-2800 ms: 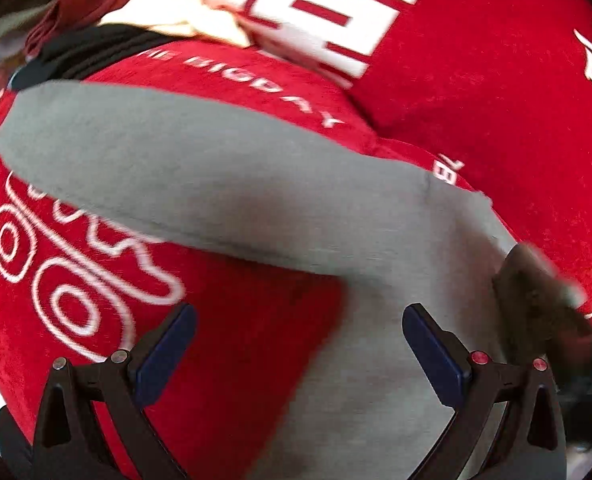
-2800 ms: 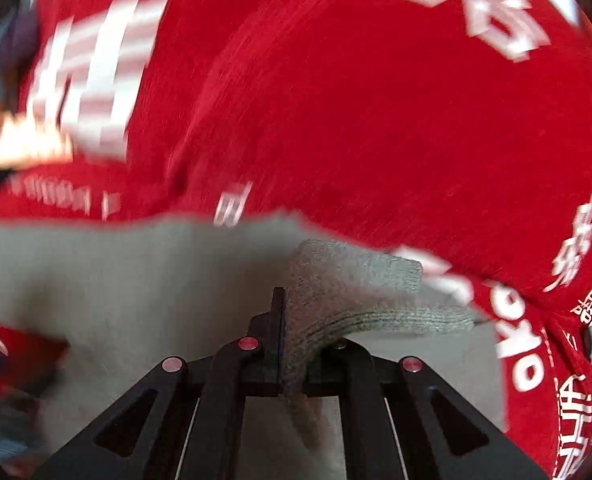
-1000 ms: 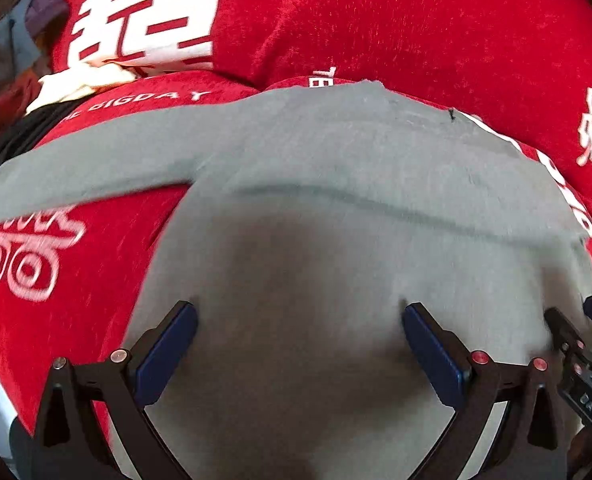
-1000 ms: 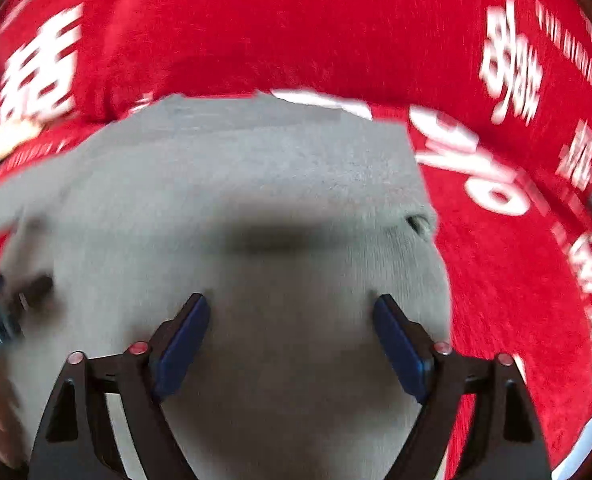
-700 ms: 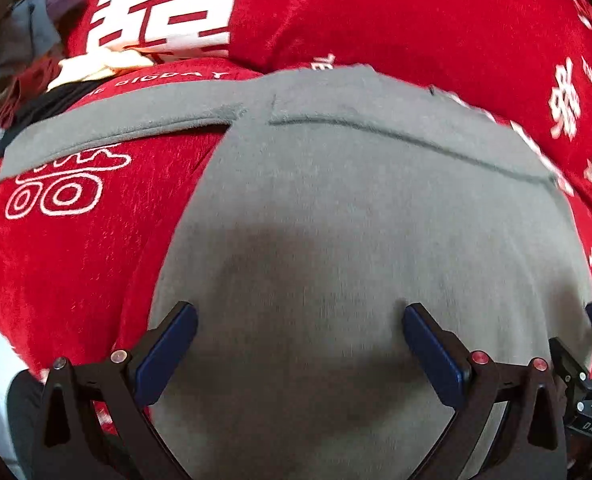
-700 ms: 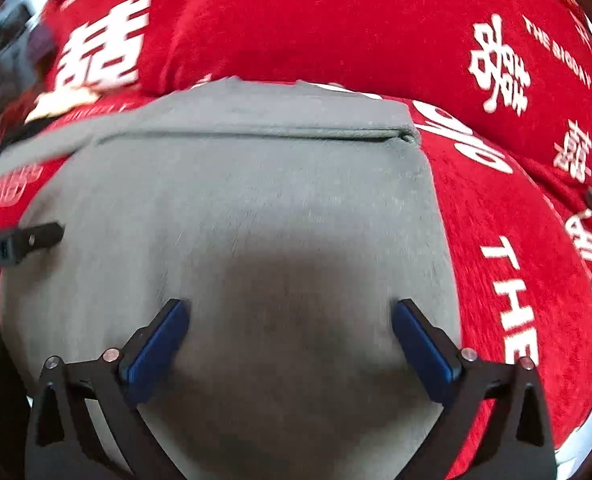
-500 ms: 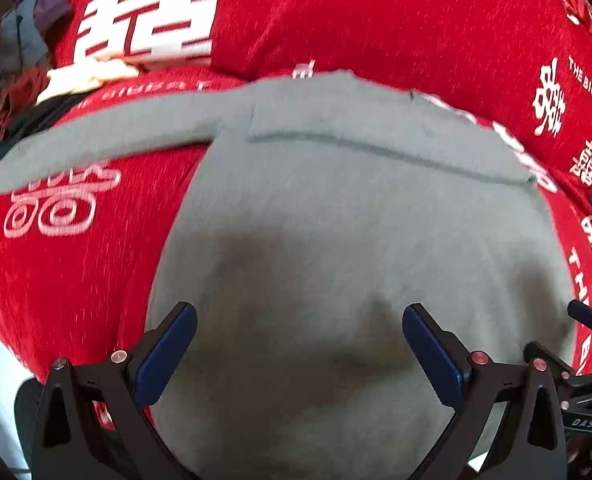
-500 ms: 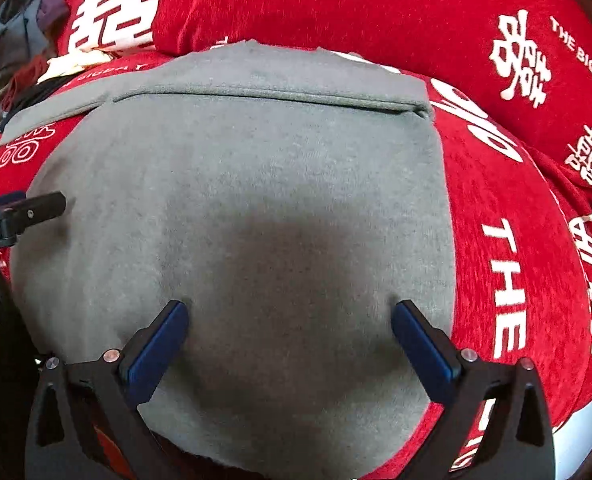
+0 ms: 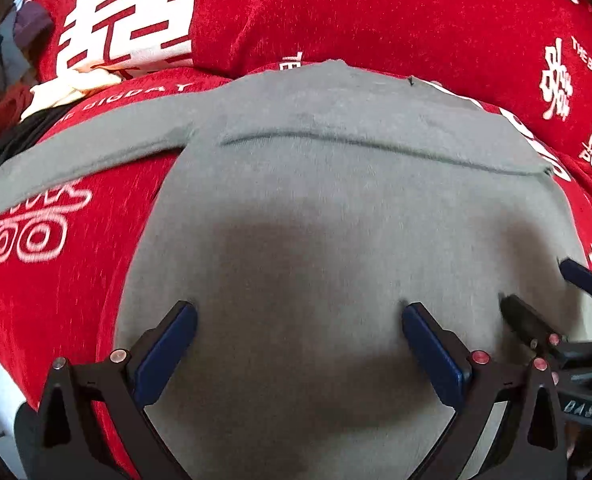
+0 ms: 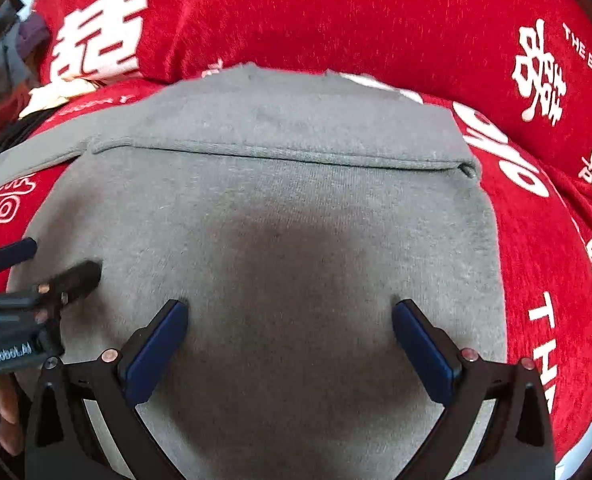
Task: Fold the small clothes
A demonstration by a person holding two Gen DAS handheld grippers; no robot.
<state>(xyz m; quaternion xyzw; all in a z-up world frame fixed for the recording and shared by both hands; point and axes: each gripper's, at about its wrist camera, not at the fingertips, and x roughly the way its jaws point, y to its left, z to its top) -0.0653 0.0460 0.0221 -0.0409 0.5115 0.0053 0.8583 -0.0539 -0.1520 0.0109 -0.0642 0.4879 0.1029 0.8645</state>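
Grey knitted long-sleeved top (image 9: 335,208), laid flat on red plush bedding with white printed characters (image 9: 395,12); we see it from both wrist views.

Edges: far edge carries a folded-over band of the grey knit, its fold line running nearly straight across. The right end of that band stops at a small turned corner, just beside the white lettering. One grey sleeve (image 9: 84,148) runs out flat to the left over the red cover. The right side edge of the top lies clear, red cloth beside it.

Left gripper (image 9: 296,340): we find its blue-padded jaws spread wide, nothing between them but the grey cloth beneath; contact with the cloth cannot be told.

Right gripper (image 10: 288,336): its jaws have just been opening and now stand wide apart, holding nothing, over the top's near half.

Open room: red cover bare to the right. At far left, a heap of mixed cream, dark and maroon garments (image 9: 36,96) crowds the sleeve's end.
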